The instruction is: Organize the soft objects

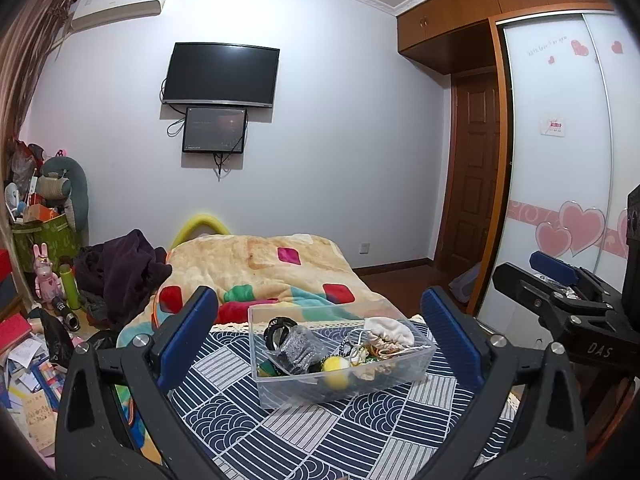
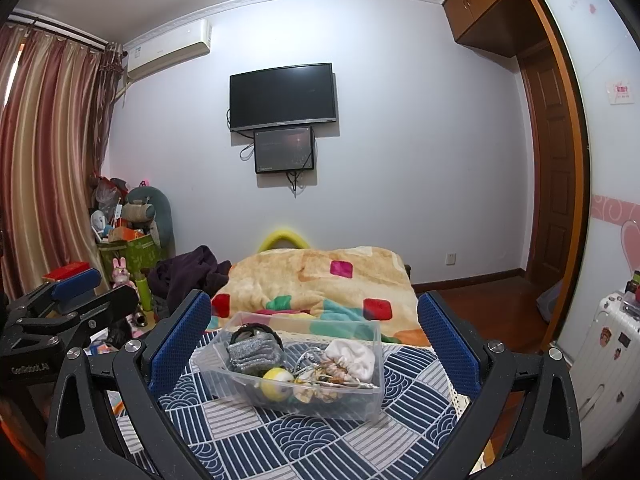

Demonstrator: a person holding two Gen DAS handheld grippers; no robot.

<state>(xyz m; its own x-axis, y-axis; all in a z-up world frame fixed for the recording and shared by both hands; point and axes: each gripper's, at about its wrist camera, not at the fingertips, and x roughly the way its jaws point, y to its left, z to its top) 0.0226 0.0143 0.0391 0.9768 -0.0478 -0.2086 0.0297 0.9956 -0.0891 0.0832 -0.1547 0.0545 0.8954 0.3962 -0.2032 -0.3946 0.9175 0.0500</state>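
Note:
A clear plastic bin [image 1: 416,364] stands on a blue-and-white patterned cloth [image 1: 304,432]. It holds a grey glittery pouch [image 1: 298,346], a yellow ball [image 1: 335,365], a white and cream scrunchie [image 1: 390,334], a black band [image 1: 278,330] and tangled small items. My left gripper [image 1: 320,320] is open, raised before the bin, and holds nothing. My right gripper [image 2: 314,320] is open and empty, also before the bin [image 2: 372,404]. Each gripper shows at the edge of the other's view: the right one [image 1: 560,280], the left one [image 2: 76,296].
A bed with an orange patchwork blanket [image 1: 260,268] lies behind the cloth. A dark garment [image 1: 120,272] and floor clutter [image 1: 36,340] are on the left. A wardrobe with heart decals [image 1: 560,160] and a white suitcase [image 2: 604,360] are on the right.

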